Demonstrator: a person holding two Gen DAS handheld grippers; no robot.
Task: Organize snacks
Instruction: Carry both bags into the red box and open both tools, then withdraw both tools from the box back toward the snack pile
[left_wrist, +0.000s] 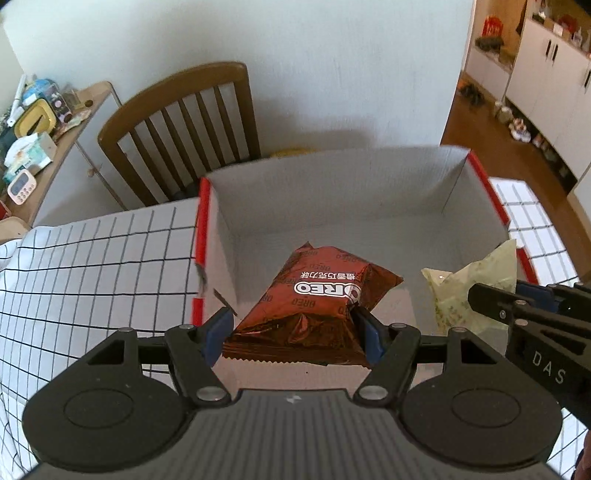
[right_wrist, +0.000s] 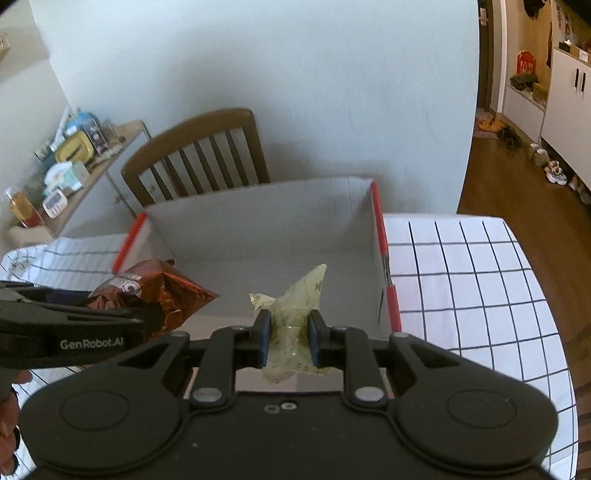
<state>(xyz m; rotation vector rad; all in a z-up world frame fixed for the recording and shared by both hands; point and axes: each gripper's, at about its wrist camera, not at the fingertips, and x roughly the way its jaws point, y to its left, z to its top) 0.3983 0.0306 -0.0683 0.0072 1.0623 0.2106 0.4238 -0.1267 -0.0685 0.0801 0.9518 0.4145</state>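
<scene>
- I have the left gripper (left_wrist: 293, 328) clamped across the near end of a reddish-brown Oreo packet (left_wrist: 317, 299); its blue pads (left_wrist: 218, 332) press on both side edges, so the jaws stand fairly wide around the packet's width; the packet hangs over the open cardboard box (left_wrist: 332, 199), toward the box's left wall, and I cannot tell whether its far end touches the box floor.
- I have the right gripper (right_wrist: 288, 338) pinched nearly together on a pale green snack wrapper (right_wrist: 295, 306); the thin wrapper is squeezed between the blue pads (right_wrist: 264, 332), one crumpled corner sticking up past the fingertips and a bit of it hanging below; it sits over the box (right_wrist: 266, 206), right of the Oreo packet (right_wrist: 155, 291) and nearer the box's right wall.
- From the left wrist view I see the pale green wrapper (left_wrist: 472, 288) and the right gripper (left_wrist: 480, 295) coming in just right of the Oreo packet, the two snacks apart and not touching.
- From the right wrist view the left gripper (right_wrist: 147, 317) reaches in from the left, over the box's near left corner.
- The box has grey inner walls and red-trimmed top edges; I see nothing lying on its floor beyond the two snacks held over it.
- The box stands on a white tablecloth with a black grid (left_wrist: 110, 266); cloth shows on both sides of the box.
- A wooden slat-back chair (left_wrist: 184, 129) stands behind the box's far left corner, against the pale wall.
</scene>
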